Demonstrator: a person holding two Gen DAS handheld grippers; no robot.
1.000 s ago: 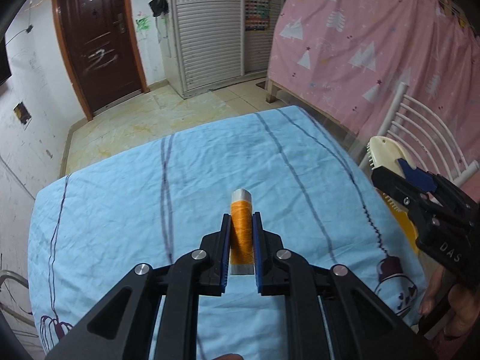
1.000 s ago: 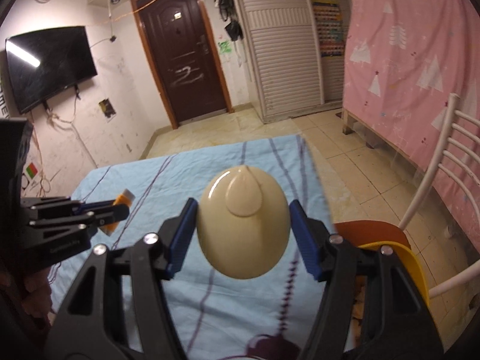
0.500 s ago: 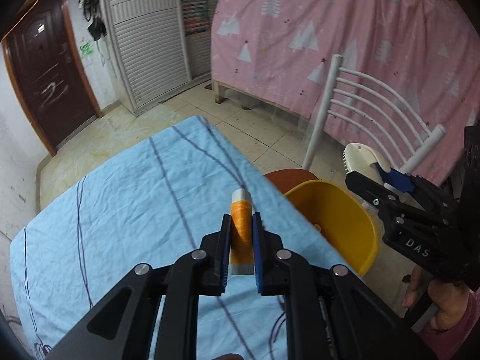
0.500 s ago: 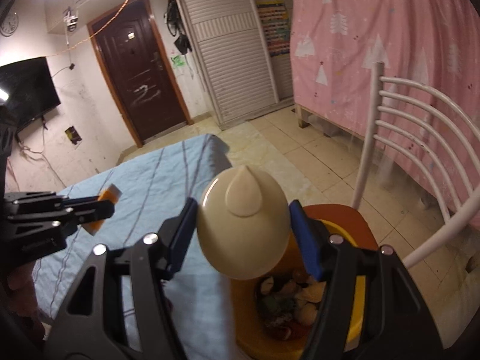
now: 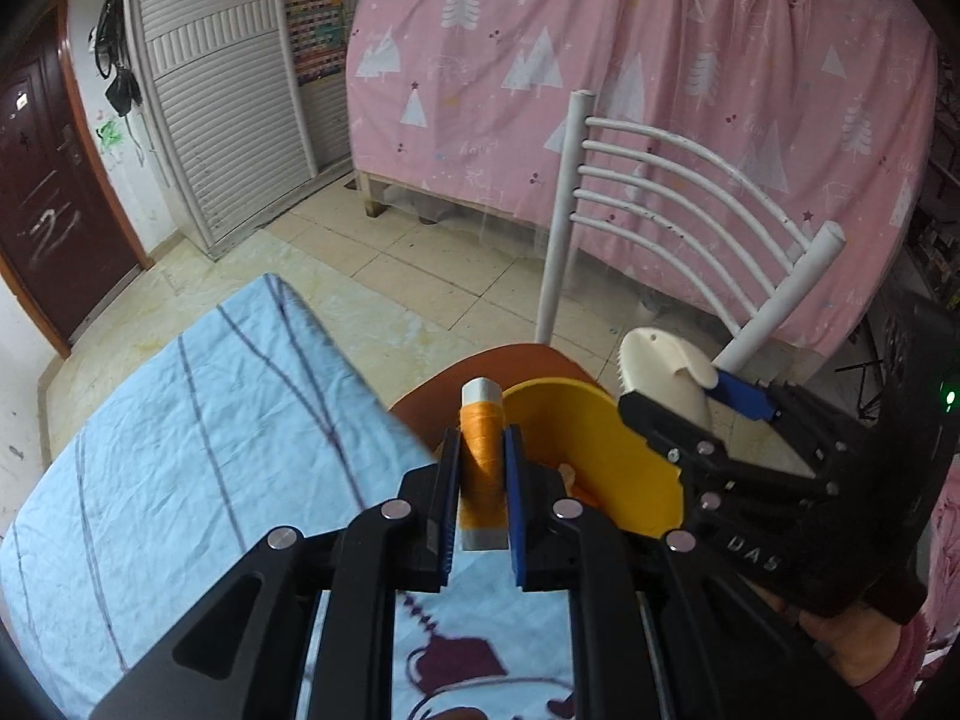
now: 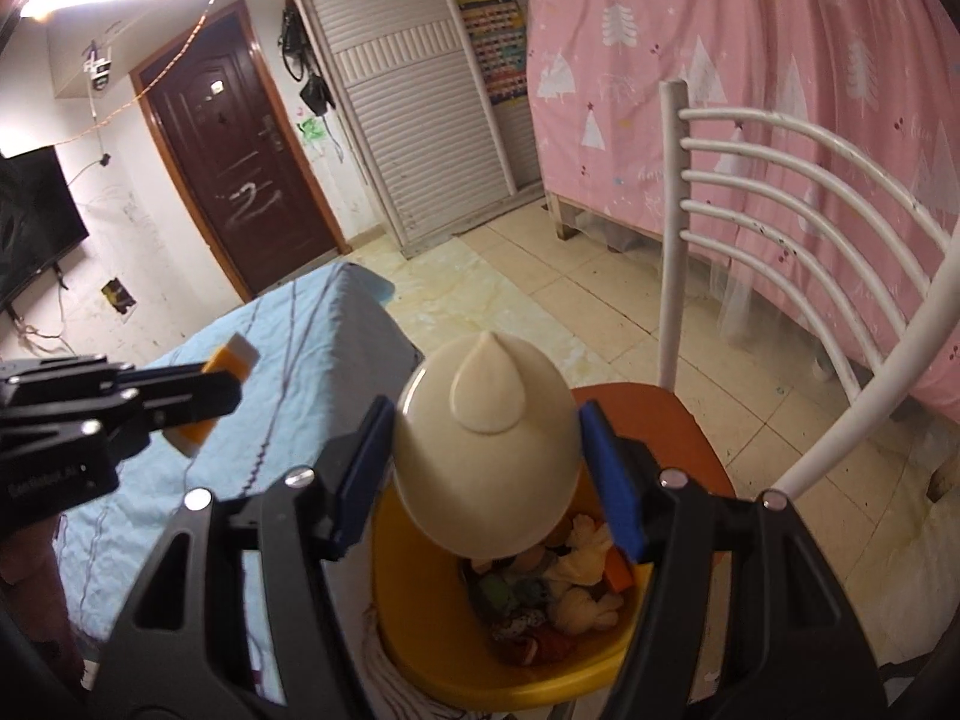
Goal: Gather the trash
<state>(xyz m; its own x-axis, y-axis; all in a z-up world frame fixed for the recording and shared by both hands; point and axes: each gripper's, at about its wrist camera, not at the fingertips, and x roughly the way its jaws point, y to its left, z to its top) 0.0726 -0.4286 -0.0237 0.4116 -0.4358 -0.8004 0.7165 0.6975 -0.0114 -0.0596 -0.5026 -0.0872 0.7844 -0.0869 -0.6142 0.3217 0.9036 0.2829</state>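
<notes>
Beside my claws, the desk (image 5: 180, 450) wears a wrinkled blue cloth (image 6: 300, 354) with dark stripes. Next to it, the chair's orange seat (image 6: 660, 420) carries 1 yellow bin (image 6: 420, 618) of trash.

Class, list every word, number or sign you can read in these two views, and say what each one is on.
"DAS": white letters on the right gripper body; any further letters are hidden.
"2"-like white scrawl: on the brown door.
Left gripper body label: too blurred.
Colourful wall chart: too small.
</notes>
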